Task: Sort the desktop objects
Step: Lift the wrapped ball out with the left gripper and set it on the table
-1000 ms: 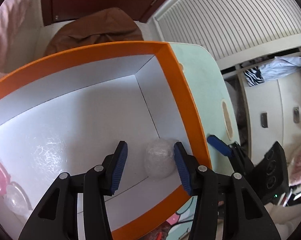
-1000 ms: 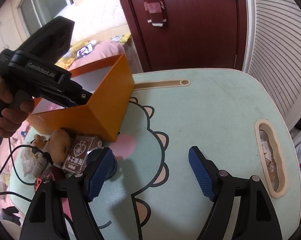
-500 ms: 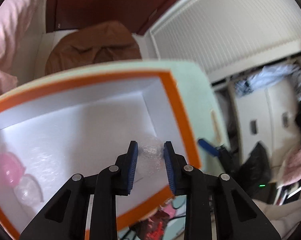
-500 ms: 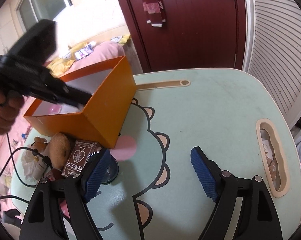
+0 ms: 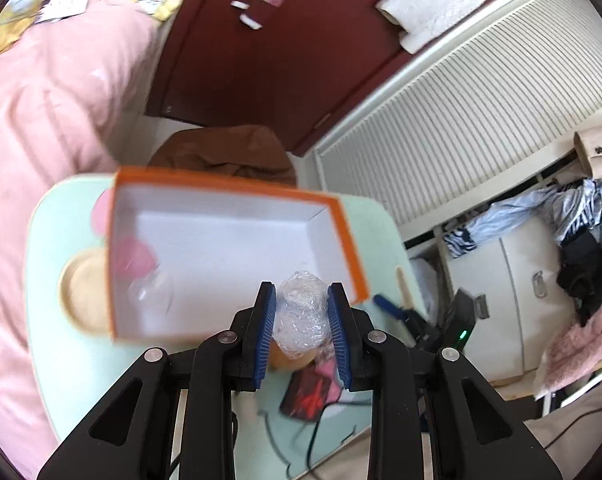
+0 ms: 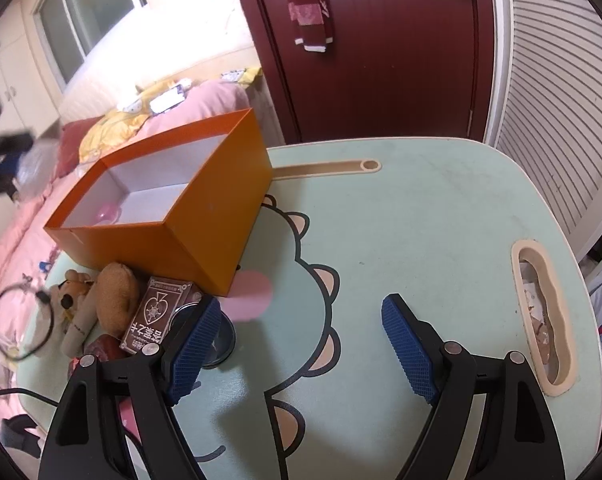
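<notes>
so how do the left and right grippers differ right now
The left gripper has its fingers pinched on a crinkly clear plastic ball, lifted out above the orange box. The right gripper has its fingers spread wide with nothing between them, over the bare green table. Both have black frames and blue ribbed pads.

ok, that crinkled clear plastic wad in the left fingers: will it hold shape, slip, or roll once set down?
The crinkled clear plastic wad looks like bunched film, so probably very light and squashy; the left gripper seems to pinch it in slightly. The film looks glossy, so it may slip against the ribbed blue fingers. Its lumpy shape likely stops it rolling far.
</notes>
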`<state>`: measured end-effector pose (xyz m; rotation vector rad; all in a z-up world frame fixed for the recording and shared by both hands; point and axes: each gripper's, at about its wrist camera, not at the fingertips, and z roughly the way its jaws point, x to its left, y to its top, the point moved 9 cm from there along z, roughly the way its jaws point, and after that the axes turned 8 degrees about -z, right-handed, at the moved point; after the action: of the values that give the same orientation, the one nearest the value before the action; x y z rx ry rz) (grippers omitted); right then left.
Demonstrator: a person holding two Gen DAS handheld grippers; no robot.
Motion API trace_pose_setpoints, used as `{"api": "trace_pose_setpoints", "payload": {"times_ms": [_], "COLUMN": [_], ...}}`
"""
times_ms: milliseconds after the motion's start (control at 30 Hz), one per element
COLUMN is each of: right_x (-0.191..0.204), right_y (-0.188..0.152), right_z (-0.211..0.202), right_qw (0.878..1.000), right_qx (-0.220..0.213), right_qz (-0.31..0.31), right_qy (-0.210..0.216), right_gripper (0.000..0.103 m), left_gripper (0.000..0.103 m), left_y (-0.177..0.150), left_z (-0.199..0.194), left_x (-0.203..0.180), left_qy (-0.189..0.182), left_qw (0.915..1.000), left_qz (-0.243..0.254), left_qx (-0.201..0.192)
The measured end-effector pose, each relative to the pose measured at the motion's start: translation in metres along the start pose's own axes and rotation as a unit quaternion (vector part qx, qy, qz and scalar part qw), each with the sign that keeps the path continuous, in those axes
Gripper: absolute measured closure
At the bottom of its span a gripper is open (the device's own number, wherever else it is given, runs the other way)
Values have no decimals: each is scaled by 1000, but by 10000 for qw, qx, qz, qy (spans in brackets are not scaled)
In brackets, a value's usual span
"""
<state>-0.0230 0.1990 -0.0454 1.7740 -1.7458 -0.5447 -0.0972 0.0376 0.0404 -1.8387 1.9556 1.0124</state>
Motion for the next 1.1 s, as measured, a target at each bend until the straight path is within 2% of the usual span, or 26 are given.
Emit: {"api": "trace_pose_setpoints", "payload": {"times_ms": [200,333,433,467,500,533,667,767,833,900,1000,1100], "right_x": [-2,-2,0,2,6,11,37,77,105,134,171,199], "right_y": [12,30,49,55,62,72,102,121,127,129,121,111], "right_z": [-9,-19,-28,-31,-34,-36,-37,-22,-5,16,55,90], "right_qw": [9999,9994,9987,9984,9982,9978,9966,9930,9869,9755,9536,9362], "right_qx": [-94,-291,-475,-533,-590,-654,-702,-331,146,772,1766,2347], "right_qz": [-6,-65,-89,-94,-99,-106,-189,-369,-538,-745,-1163,-1620], "right_qy": [-67,-176,-172,-153,-94,-10,392,1070,1513,1923,2142,2056], "right_gripper": [20,20,20,20,20,20,20,20,20,20,22,24], "left_gripper": [75,75,73,58,35,27,25,25,25,25,25,25], "left_y": [-43,-56,-62,-61,-61,-59,-50,-43,-41,-39,-36,-36], "left_z": [9,17,20,20,20,18,1,-18,-31,-47,-69,-94], "left_x": [25,34,35,36,38,40,49,59,66,77,93,105], "left_qy": [24,13,153,240,288,308,-1,-92,-50,38,46,-126], "left_qw": [9997,9994,9996,9994,9991,9987,9948,9898,9860,9805,9705,9588], "left_qz": [-253,-337,-208,-190,-229,-307,-715,-882,-942,-1057,-1241,-1421], "left_qx": [-52,-91,-115,-148,-206,-283,-732,-1116,-1375,-1657,-2066,-2458]}}
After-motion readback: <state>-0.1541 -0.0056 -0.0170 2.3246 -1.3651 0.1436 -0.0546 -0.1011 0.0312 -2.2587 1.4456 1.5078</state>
